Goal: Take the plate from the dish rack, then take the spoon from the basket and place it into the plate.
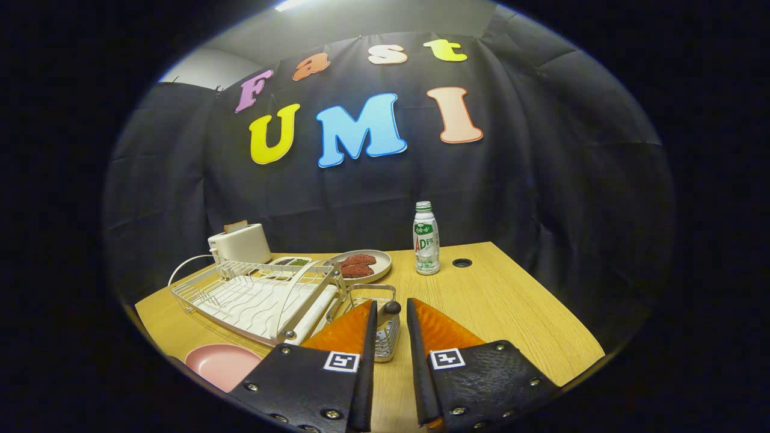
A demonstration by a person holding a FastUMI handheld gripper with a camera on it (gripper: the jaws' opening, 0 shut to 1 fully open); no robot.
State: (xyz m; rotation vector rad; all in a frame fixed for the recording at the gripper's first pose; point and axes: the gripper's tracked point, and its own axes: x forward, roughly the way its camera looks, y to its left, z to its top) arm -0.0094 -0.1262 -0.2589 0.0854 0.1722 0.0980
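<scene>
Landmark: the wire basket [378, 316] fixed at the near corner of the dish rack [258, 297].

Spoon [390, 308]: stands in the basket, dark rounded end up, just clear of the rim. Long axis near upright; the lower part is hidden inside the wire. It sits in the gap between the two fingers of the tool [391, 310], at about tip level, so the way to it is straight ahead.

Tool: fingers a narrow gap apart, flanking the basket and the spoon's end. Nothing held; whether a finger touches the spoon, cannot tell. Held about level and square to the basket, fingers side by side.

Pink plate [221, 364]: already off the rack, flat on the worktop [511, 319], on the near side of the rack and well to the left of the basket. Rack slots look bare.

Judgement: plate step done, spoon pick in hand. Closing on the upright handle, then lifting straight up, should clear the wire; the carry then runs left and nearer, to the plate.

Beyond the basket: a dish of red food [361, 266], a bottle [426, 239], a toaster [239, 243].
</scene>
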